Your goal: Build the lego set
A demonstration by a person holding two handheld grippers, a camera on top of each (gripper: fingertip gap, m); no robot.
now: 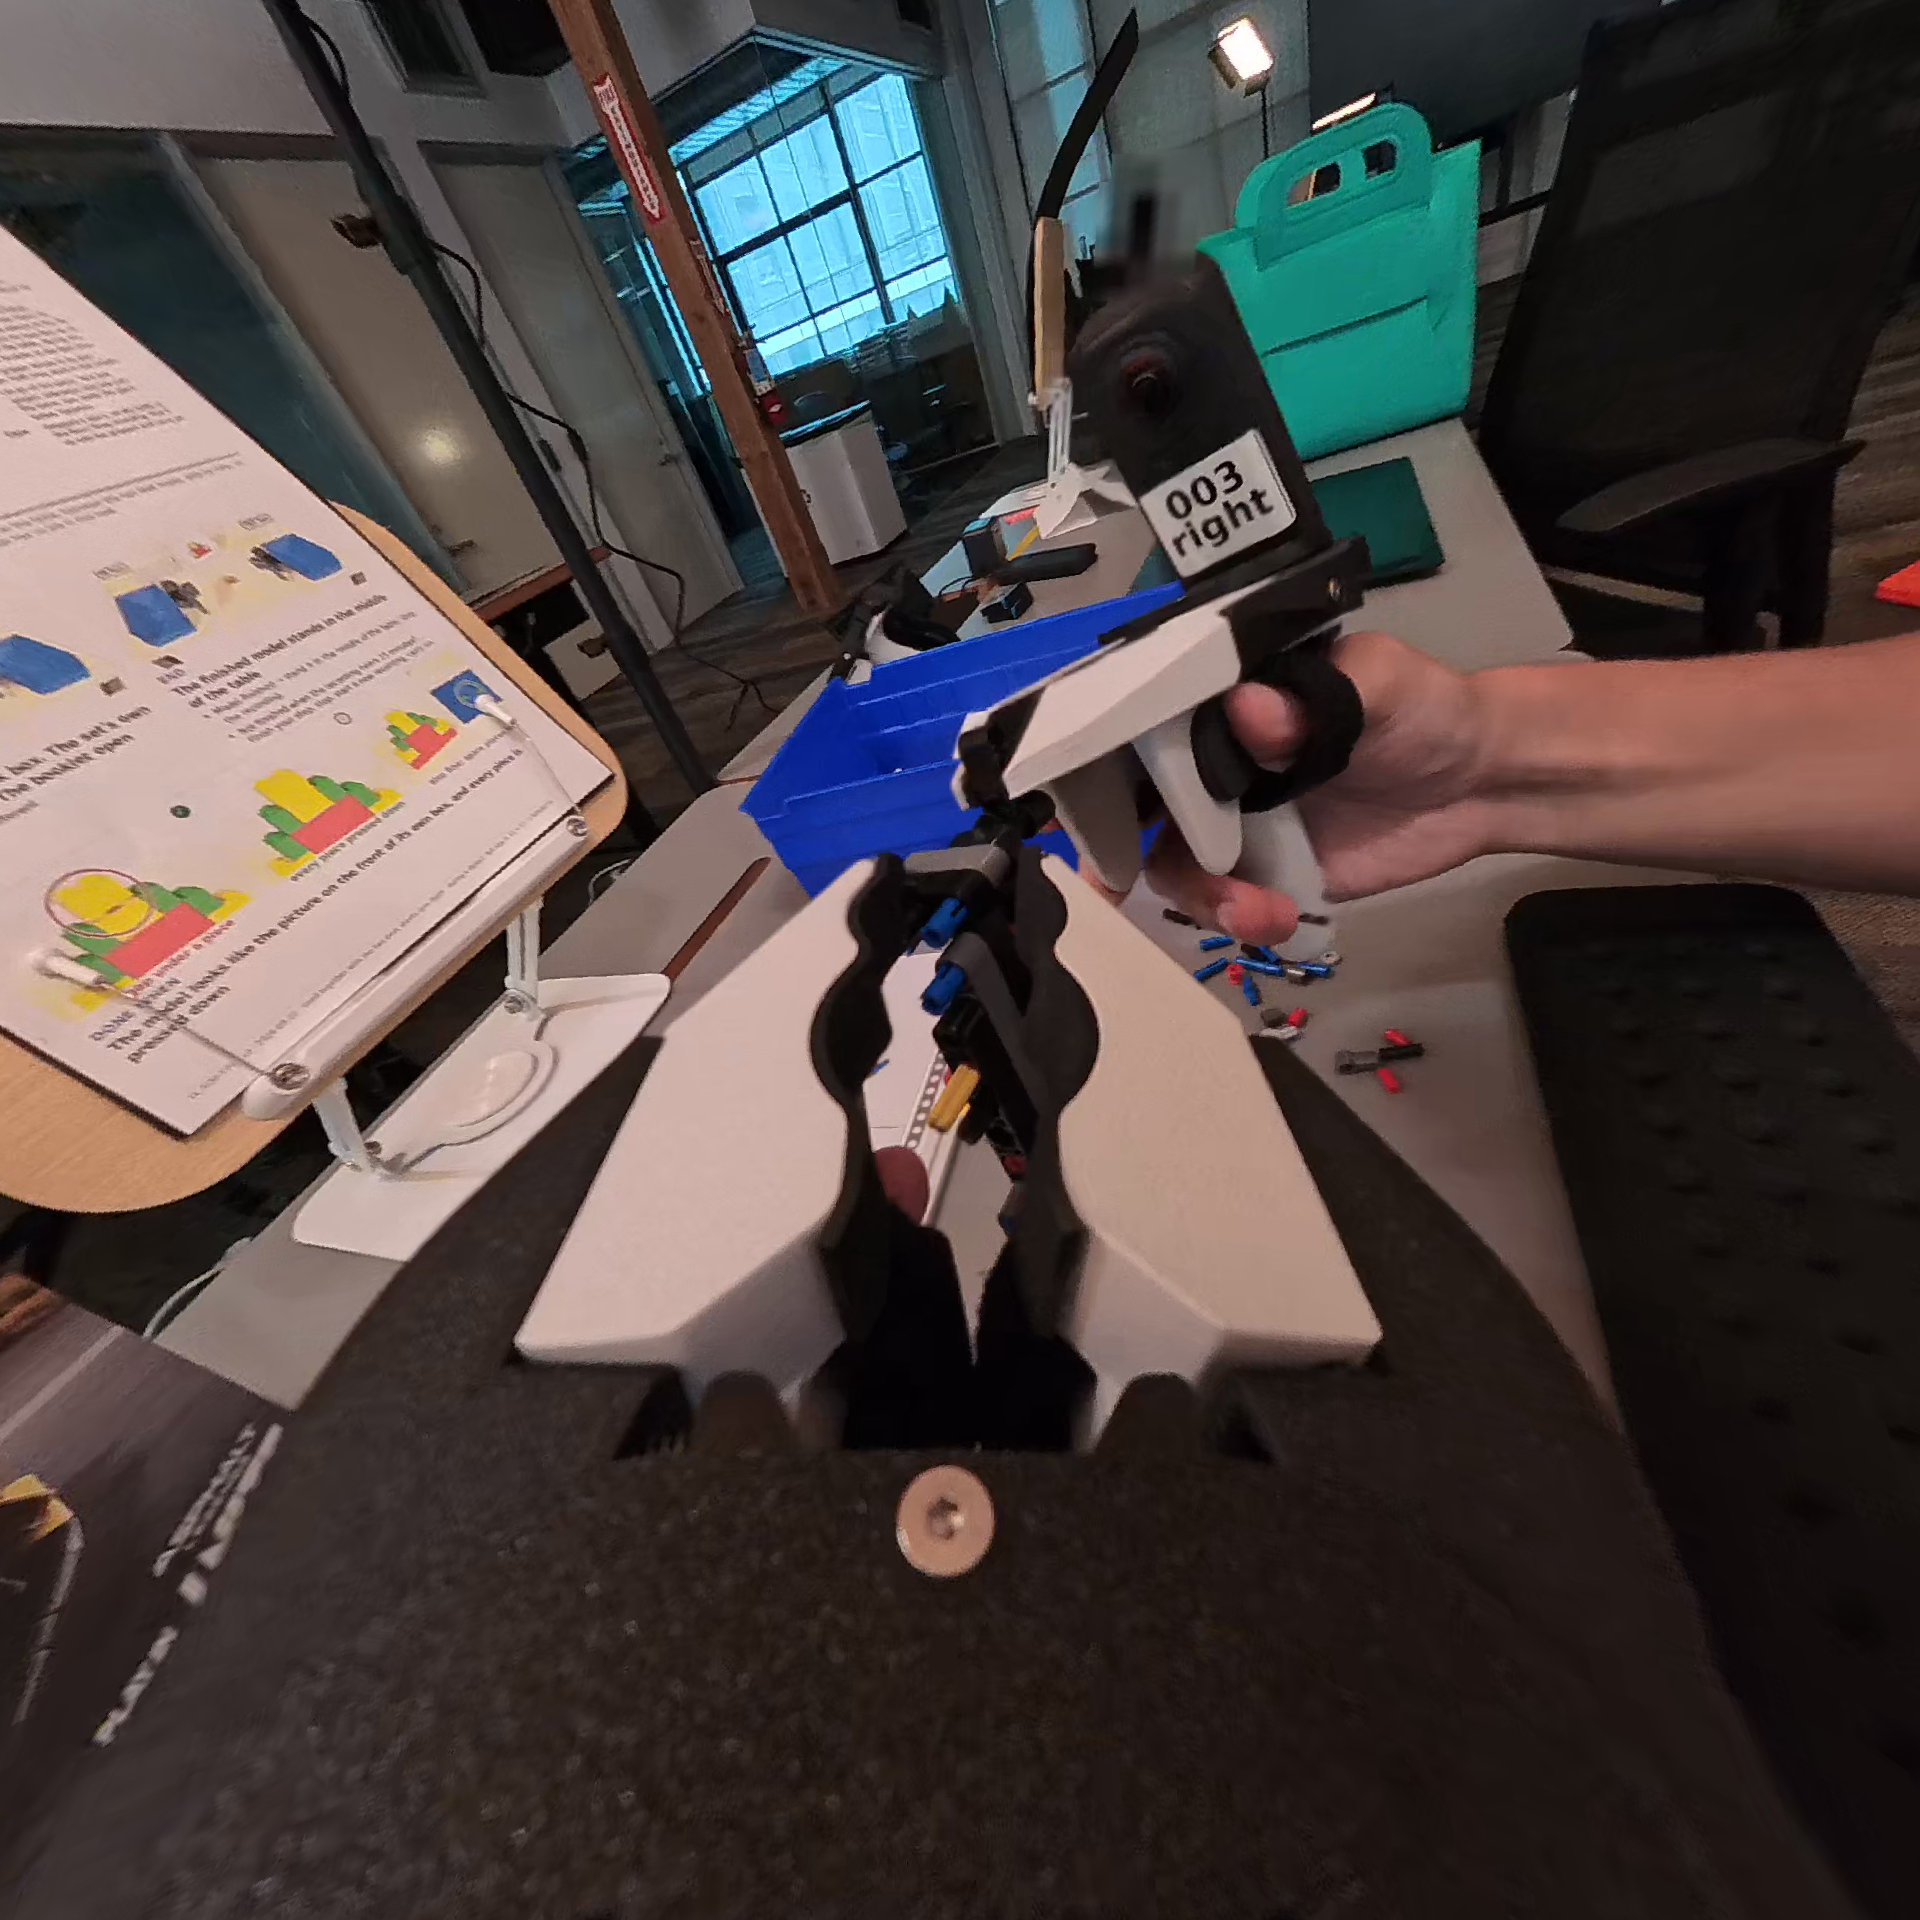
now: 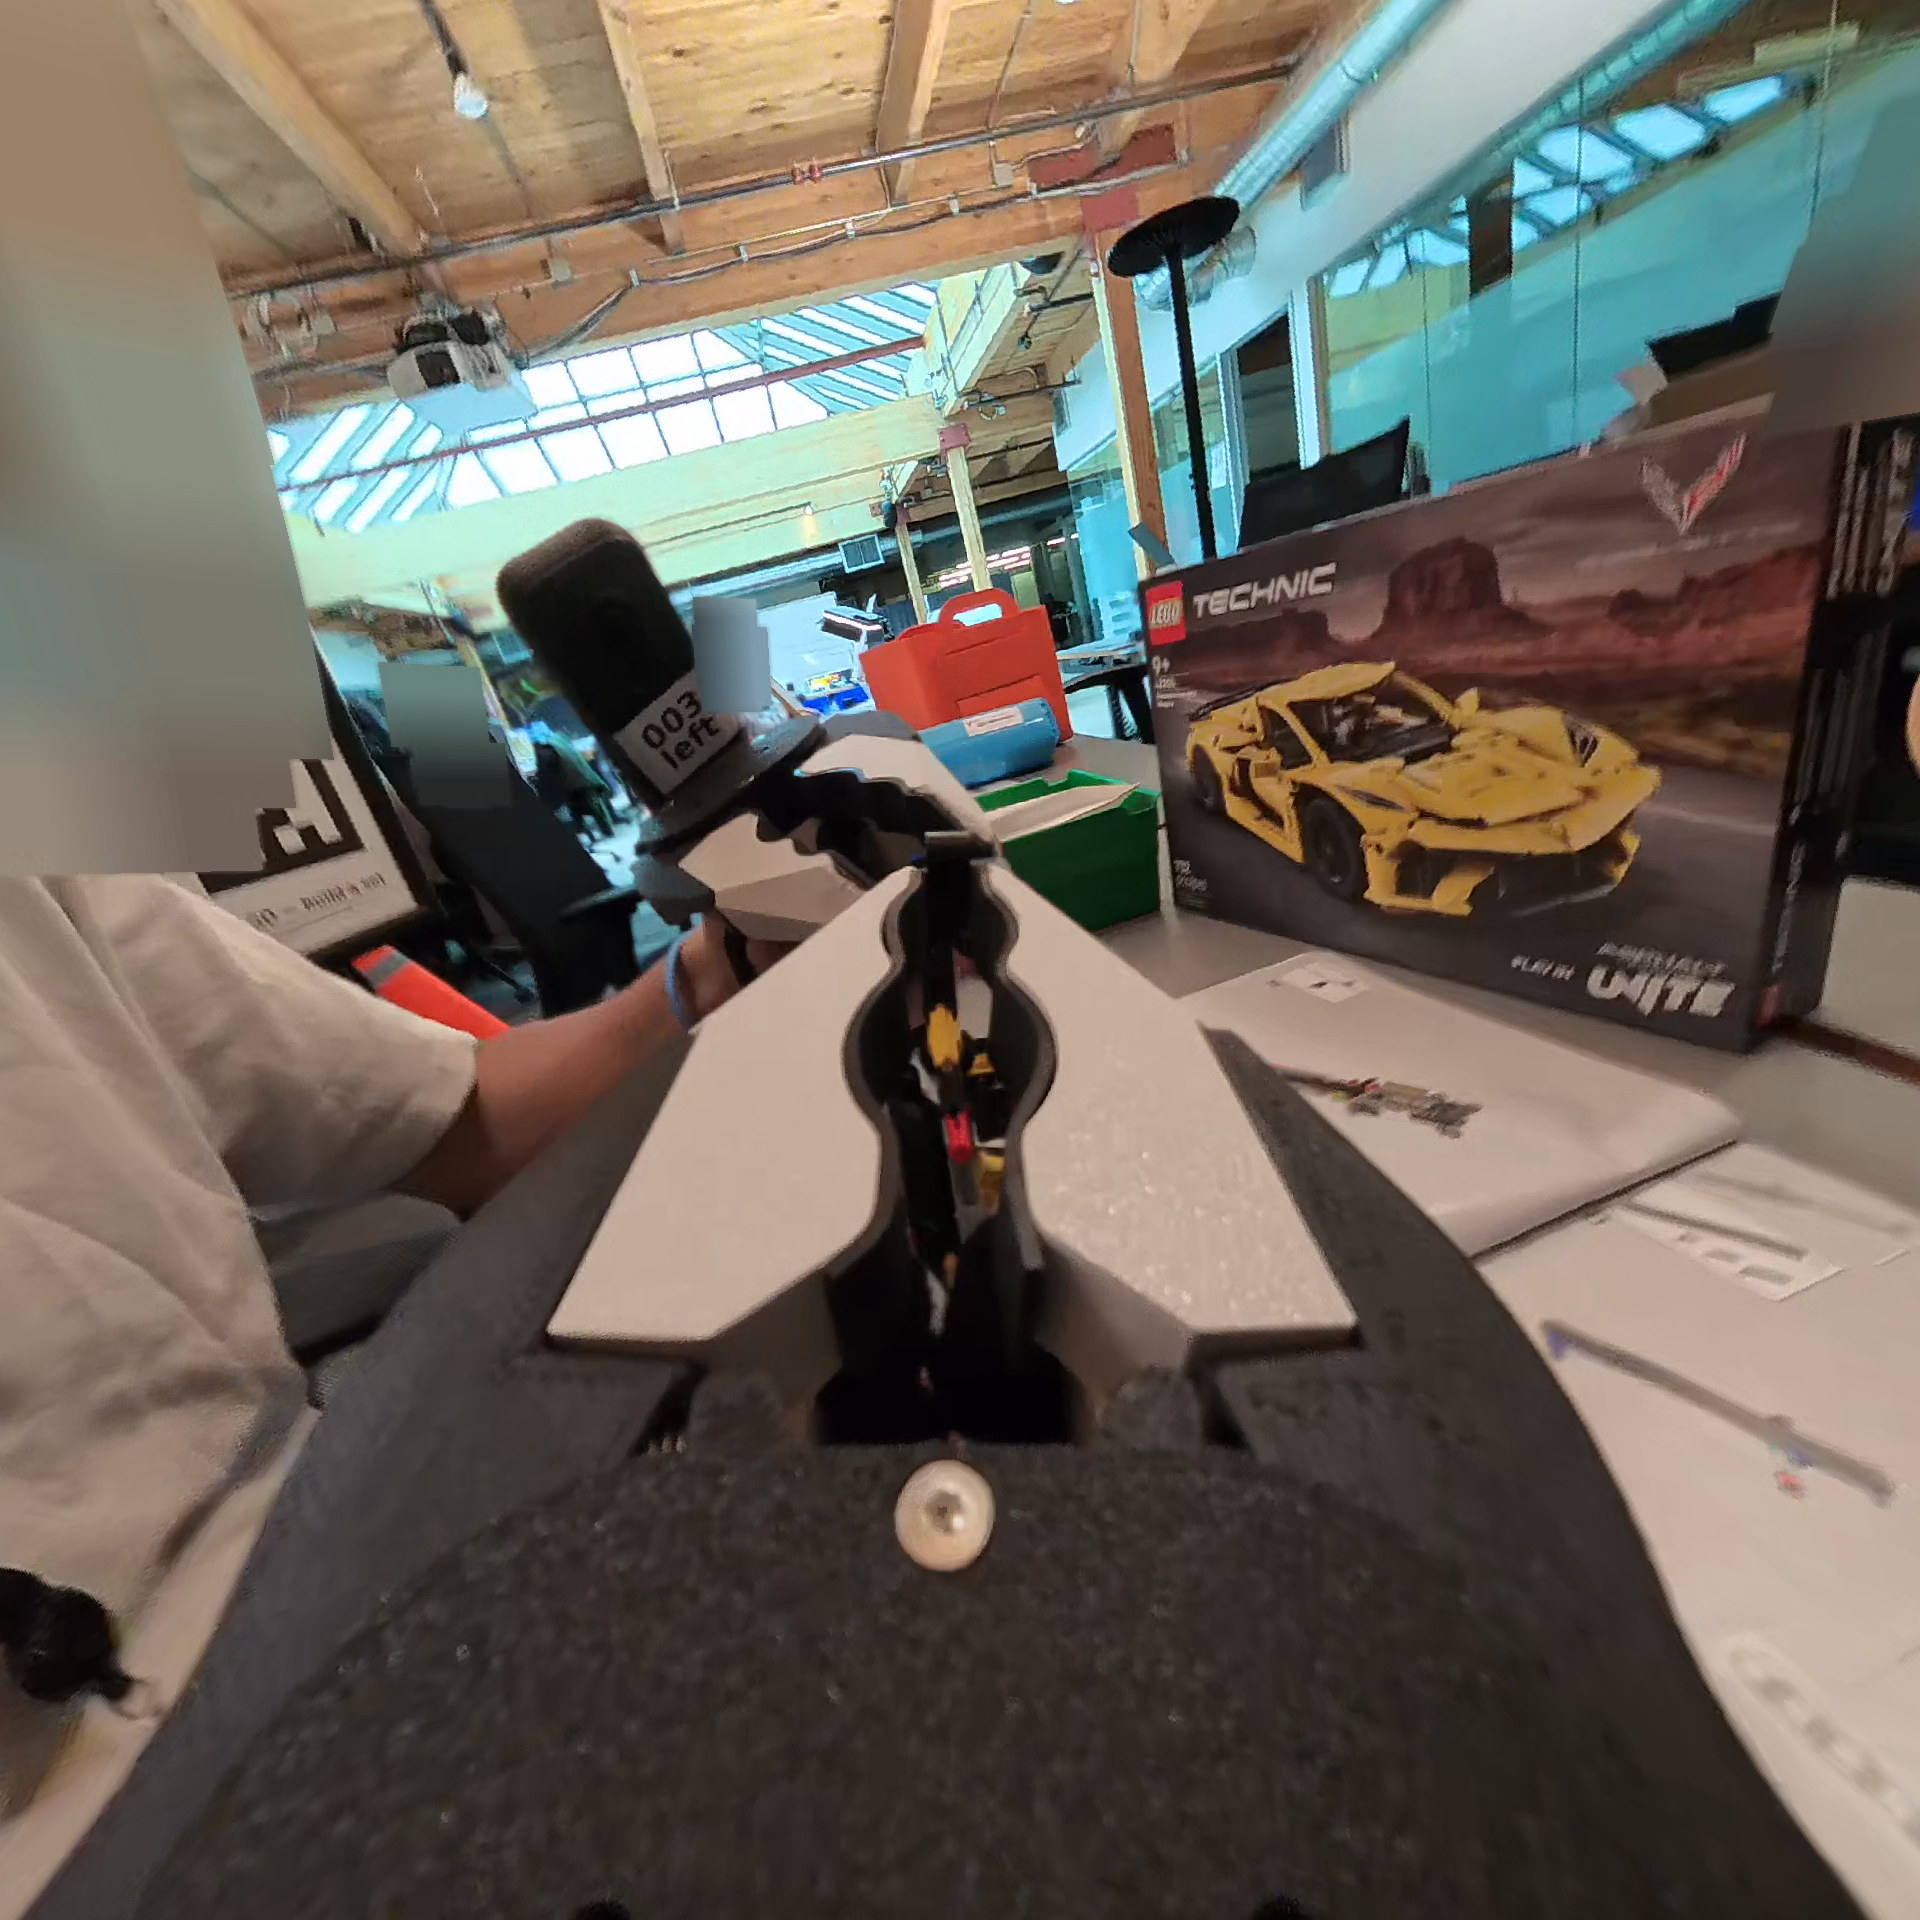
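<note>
Together clamped, jaws of left gripper (image 1: 961, 1049) and right gripper (image 2: 948, 1049), on one black, blue-and-yellow-pinned lego assembly (image 1: 977, 1023) above grey tabletop (image 1: 1455, 997), loose pins (image 1: 1262, 971) scattered.

The left hand-held gripper (image 1: 951, 997) has its white fingers (image 1: 727, 1122) closed around a dark lego assembly (image 1: 987, 1039) with blue and yellow pins. The right hand-held gripper (image 1: 997, 800), gripped by a hand (image 1: 1371, 769), meets the assembly's far end. Behind it a blue bin (image 1: 873, 748) sits on the table (image 1: 1455, 997), small loose pieces (image 1: 1278, 977) lie scattered nearby, and an instruction sheet (image 1: 208, 665) leans on a stand at left.
</note>
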